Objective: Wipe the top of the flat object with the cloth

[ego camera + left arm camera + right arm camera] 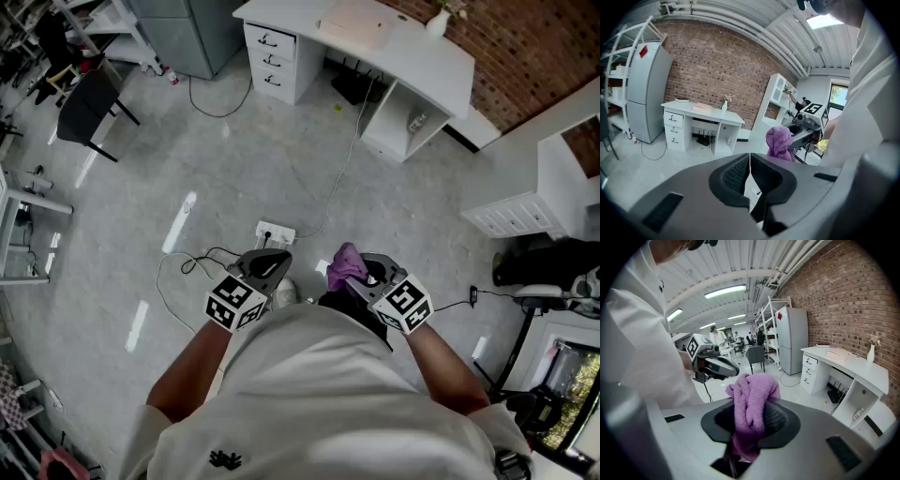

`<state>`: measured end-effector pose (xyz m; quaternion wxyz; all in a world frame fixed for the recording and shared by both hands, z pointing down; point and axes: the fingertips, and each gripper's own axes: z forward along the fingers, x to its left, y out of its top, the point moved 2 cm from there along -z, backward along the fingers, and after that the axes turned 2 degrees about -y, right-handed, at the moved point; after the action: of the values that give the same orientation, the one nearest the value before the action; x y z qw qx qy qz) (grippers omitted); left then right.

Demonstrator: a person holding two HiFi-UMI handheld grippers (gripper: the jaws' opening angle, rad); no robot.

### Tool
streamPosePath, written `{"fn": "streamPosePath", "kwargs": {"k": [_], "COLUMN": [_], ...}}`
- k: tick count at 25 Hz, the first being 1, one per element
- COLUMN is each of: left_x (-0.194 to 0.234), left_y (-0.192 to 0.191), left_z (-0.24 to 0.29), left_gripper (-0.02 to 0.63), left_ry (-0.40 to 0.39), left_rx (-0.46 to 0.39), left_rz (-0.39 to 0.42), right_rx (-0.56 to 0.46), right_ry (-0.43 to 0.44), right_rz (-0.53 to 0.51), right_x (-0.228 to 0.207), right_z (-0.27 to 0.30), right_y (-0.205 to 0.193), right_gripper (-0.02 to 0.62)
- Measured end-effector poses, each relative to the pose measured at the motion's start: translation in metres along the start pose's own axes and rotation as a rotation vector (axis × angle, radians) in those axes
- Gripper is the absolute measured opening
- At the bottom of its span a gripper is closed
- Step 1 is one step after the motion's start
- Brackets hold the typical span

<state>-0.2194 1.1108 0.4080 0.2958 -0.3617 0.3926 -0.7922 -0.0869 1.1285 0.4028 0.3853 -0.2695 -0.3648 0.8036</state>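
- Right gripper view gives us the clearest read. The right tongs (pixel 750 422) are closed on the cloth (pixel 752 399), pinching the purple bundle at about its middle. A bunched head stands above the pads and a short tail hangs below them.
- In the left gripper view the left tongs (pixel 749 174) sit pad to pad with nothing between them.
- From the head view we see both tongs held close in front of the person's body, above the floor. The cloth is in the air and touches no surface.
- A pale flat item (pixel 352 21) lies on the white surface (pixel 441 61) well apart from us, with a vase (pixel 438 21) near it. We judge it may be the thing to wipe, but we cannot tell for sure.
- The cloth looks soft, light and limp, with a looped knit. We expect it to fold and drag rather than slide, and the ribbed pads should hold it without much squeeze. It carries no risk of breaking.
- The mid-bundle hold looks secure, yet it leaves only a small wad free. We would press the bunched head down flat on the top so that fabric, not a pad, meets it.
- If the flat item is light it may skid under the wipe, and the empty left tongs could steady an edge.
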Motion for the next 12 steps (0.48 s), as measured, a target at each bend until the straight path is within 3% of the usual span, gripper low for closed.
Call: {"fn": "streamPosePath", "kwargs": {"k": [6, 12], "left_x": [0.033, 0.058], "left_y": [-0.011, 0.030], "left_z": [0.017, 0.086], "left_gripper": [0.026, 0.026], "left_ry": [0.018, 0.056], "left_rx": [0.032, 0.026], "left_rz": [-0.020, 0.005], "right_rx": [0.008, 0.017], "right_ry": [0.010, 0.038], "right_rz": [0.012, 0.016], "right_x": [-0.024, -0.109], "right_z": [0.020, 0.025], "right_y": [-0.003, -0.012], "right_gripper": [0.115, 0.115]}}
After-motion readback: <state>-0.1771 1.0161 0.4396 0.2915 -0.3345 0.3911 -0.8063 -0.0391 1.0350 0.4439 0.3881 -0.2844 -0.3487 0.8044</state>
